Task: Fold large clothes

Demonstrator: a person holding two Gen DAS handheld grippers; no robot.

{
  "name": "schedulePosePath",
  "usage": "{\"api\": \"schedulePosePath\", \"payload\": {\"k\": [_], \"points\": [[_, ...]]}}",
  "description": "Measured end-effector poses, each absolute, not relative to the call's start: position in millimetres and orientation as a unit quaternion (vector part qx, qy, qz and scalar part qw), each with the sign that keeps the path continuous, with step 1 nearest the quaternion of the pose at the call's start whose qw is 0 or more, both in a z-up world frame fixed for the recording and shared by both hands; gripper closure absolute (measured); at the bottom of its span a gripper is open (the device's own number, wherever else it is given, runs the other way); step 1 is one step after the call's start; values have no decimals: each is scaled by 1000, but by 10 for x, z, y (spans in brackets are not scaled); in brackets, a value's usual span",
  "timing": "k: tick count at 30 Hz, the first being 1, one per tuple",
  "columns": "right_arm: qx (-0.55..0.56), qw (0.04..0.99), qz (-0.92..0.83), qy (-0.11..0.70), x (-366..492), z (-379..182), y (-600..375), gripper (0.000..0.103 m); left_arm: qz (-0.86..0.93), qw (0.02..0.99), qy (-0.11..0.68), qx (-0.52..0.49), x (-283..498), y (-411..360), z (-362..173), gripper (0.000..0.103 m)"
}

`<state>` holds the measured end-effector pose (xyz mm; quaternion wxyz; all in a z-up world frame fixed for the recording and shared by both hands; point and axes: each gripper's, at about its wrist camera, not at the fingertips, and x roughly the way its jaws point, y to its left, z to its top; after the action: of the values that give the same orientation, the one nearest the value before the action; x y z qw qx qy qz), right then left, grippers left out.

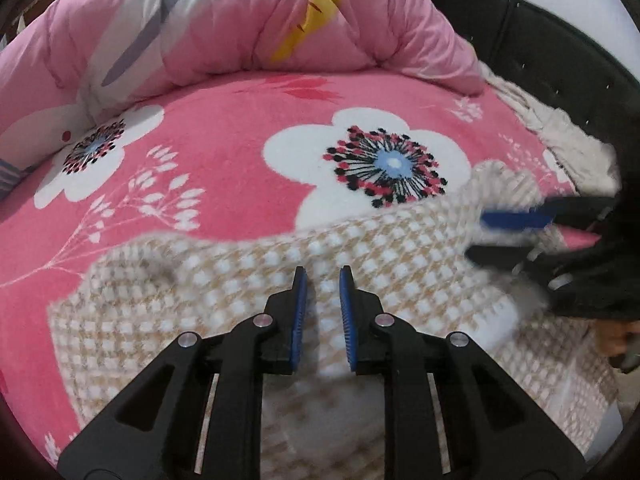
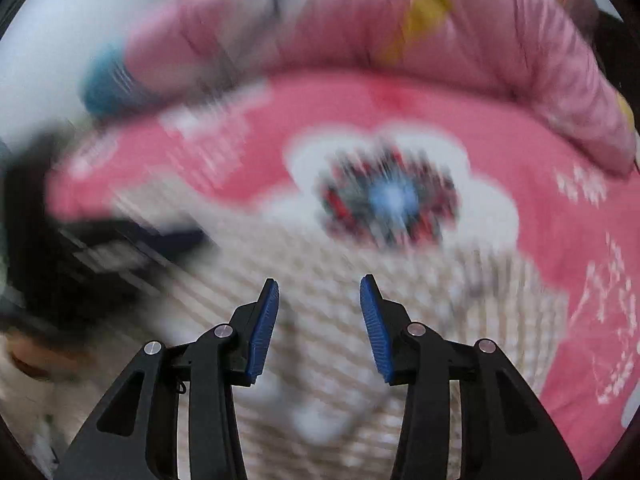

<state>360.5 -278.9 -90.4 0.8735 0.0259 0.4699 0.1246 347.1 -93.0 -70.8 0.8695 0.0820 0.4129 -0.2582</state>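
A: Garment? 
B: Fuzzy beige-white houndstooth knit garment [image 1: 248,280] lies rumpled on the fleecy pink floral bed sheet [image 1: 224,152] (puffy quilt [image 1: 224,28] behind).
A: Grippers?
B: Left gripper [image 1: 323,276] narrowly parted, empty; right gripper [image 2: 319,284] wider, empty.

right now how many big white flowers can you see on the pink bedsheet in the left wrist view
2. One white flower lies mid-sheet, its lower edge touching the checked garment. The other white flower is at the left, beside the pink quilt. More may be hidden under the garment or quilt.
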Motion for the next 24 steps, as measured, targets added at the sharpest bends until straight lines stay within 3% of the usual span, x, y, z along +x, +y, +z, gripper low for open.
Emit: {"api": "schedulePosePath", "payload": {"k": [6,12,17,21,22,24], "points": [[58,871,103,476,3268,-725,-3089,63,-263,871,400,107,3367,-781,-669,86],[31,902,121,414,3356,-304,-2786,63,-285,884,360,89,3235,-776,-443,85],[9,871,104,481,3541,-924,-2556,62,-255,870,400,137,3192,-947,-723,82],[15,877,89,472,3159,-836,-2667,62,-247,871,402,136,3054,-756,-662,81],[19,875,81,477,3078,-795,-2699,60,-235,874,402,137,3001,-677,-611,74],[33,878,73,471,2848,-660,-2776,59,-211,884,392,140,2841,-507,-477,69]]}}
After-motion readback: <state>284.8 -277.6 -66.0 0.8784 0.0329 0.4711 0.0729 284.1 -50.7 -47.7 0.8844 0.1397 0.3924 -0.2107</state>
